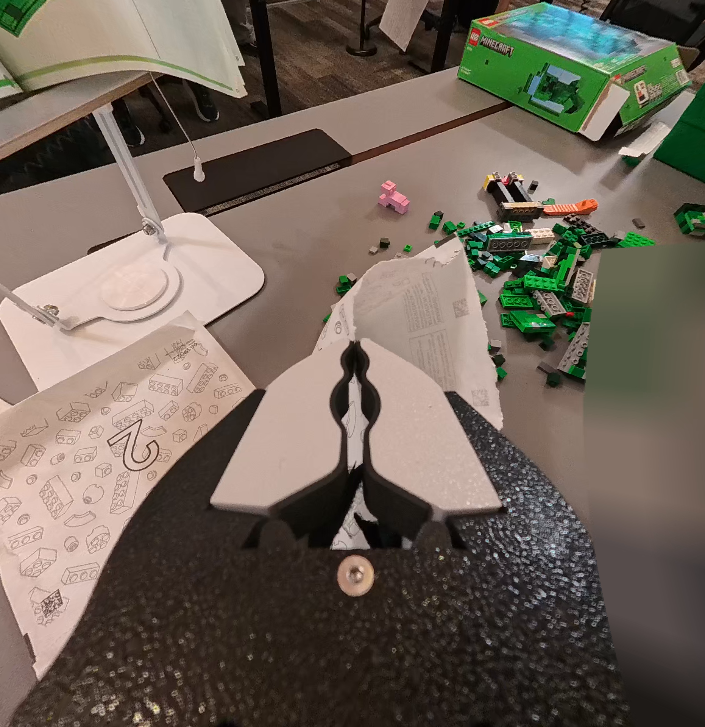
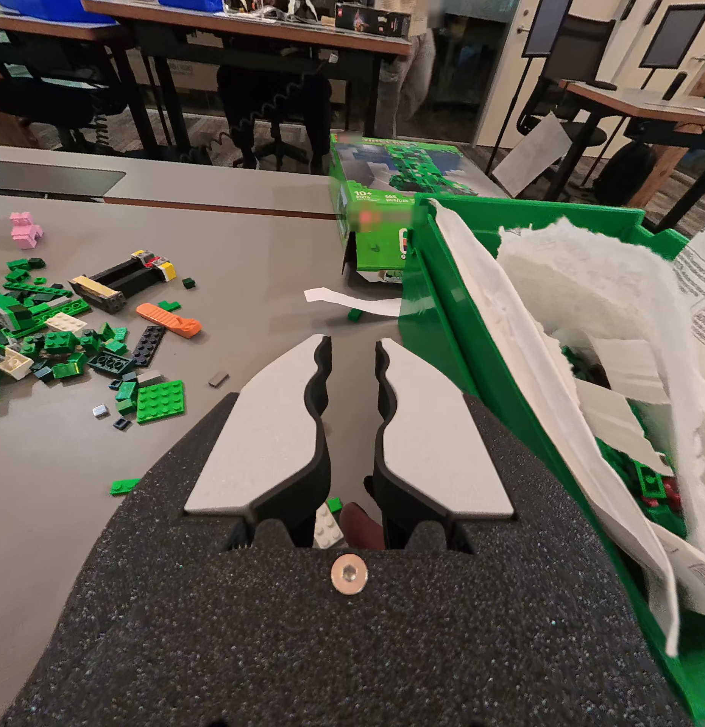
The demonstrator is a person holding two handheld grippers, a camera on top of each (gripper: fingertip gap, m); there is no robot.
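Left gripper pinching a torn white paper bag, jaws pressed together on its edge; bag open and ragged at the top, printed with small text blocks, standing up just beyond the fingertips. Left of the jaws, flat on the grey table: a second paper bag printed with brick outlines, partly over a white stand base. Right of and beyond the jaws: a heap of green bricks, a pink brick pig, an orange brick separator, farther off an opened green box.

Right gripper spread, jaws apart and holding nothing, above bare table. Just right of the jaws: a green bin stuffed with torn white paper. Left: loose bricks.
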